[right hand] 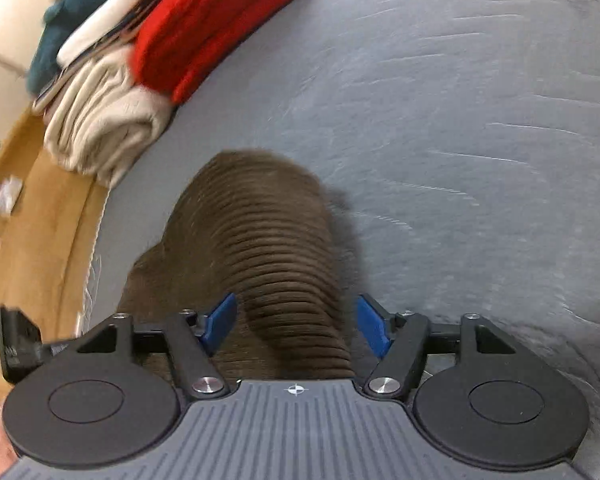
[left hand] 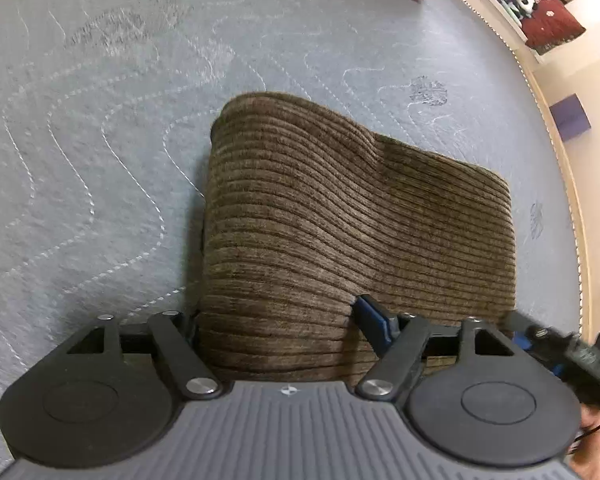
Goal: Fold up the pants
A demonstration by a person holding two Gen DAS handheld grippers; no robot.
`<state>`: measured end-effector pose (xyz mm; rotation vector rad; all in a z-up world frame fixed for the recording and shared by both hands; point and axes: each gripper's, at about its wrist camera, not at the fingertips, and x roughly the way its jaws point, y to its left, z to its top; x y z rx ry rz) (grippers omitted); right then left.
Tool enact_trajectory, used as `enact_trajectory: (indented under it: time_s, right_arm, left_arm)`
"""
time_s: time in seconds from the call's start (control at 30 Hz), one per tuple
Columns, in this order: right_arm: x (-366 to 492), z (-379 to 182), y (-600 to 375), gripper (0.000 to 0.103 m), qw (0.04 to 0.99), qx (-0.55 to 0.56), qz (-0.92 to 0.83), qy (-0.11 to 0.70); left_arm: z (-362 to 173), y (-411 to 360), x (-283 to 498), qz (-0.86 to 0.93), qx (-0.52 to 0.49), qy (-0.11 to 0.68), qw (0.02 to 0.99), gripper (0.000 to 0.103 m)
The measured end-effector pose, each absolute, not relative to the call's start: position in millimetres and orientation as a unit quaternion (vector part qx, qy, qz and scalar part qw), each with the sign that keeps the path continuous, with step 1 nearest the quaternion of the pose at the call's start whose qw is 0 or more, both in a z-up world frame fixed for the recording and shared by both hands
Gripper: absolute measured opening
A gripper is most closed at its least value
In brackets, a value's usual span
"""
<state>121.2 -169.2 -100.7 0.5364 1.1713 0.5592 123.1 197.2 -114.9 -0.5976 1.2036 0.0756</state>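
Brown corduroy pants (left hand: 340, 216) lie folded on the grey quilted mattress (left hand: 100, 140). My left gripper (left hand: 276, 320) has its jaws spread wide around the near edge of the pants; the left finger is hidden under the cloth and the blue right finger (left hand: 374, 320) shows. In the right wrist view the pants (right hand: 268, 248) rise in a humped fold between my right gripper's (right hand: 298, 320) blue fingers (right hand: 220, 318), which stand apart on either side of the cloth. The right gripper's body (left hand: 580, 356) shows at the left wrist view's lower right.
A stack of folded clothes, red (right hand: 220, 20), cream (right hand: 104, 128), white and teal, sits at the mattress's far left edge. A wooden floor (right hand: 40, 220) lies beyond that edge. A purple block (left hand: 570, 118) and toys are off the mattress at the right.
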Motion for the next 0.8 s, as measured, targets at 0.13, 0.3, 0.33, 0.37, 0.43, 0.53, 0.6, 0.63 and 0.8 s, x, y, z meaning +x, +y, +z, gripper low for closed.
enact_trajectory:
  time_s: [0.13,0.3,0.33,0.37,0.43,0.53,0.6,0.63,0.8]
  right_arm:
    - [123,-120,-148,0.082,0.750,0.201,0.262,0.573]
    - [125,-128,-132,0.077,0.745,0.169,0.288,0.578]
    - [124,-128,-130,0.064,0.748,0.165,0.294,0.572]
    - [124,-127,-128,0.063,0.750,0.163,0.303,0.565]
    - [120,-121,-129,0.048,0.758,0.156,0.307,0.554]
    - [114,-104,-129,0.039,0.774,0.150,0.322,0.524]
    - [110,-82,-131,0.038,0.792,0.152,0.336,0.486]
    - [108,-70,-135,0.038,0.803,0.149,0.341,0.466]
    - [112,-17,-171,0.039,0.854,0.135,0.346,0.366]
  left_arm:
    - [-126,187,133,0.034,-0.261,0.575,0.775,0.089]
    - [-138,186,146,0.030,-0.245,0.585,0.772,0.090]
    - [-138,185,147,0.027,-0.244,0.584,0.774,0.083]
    - [-138,183,149,0.021,-0.238,0.581,0.778,0.077]
    - [-131,178,151,0.011,-0.216,0.579,0.786,0.064]
    - [-112,169,151,-0.009,-0.186,0.561,0.807,0.049]
    - [-98,165,153,-0.026,-0.193,0.530,0.825,0.044]
    - [-90,164,155,-0.035,-0.202,0.513,0.833,0.044]
    - [-58,149,167,-0.091,-0.242,0.423,0.868,0.045]
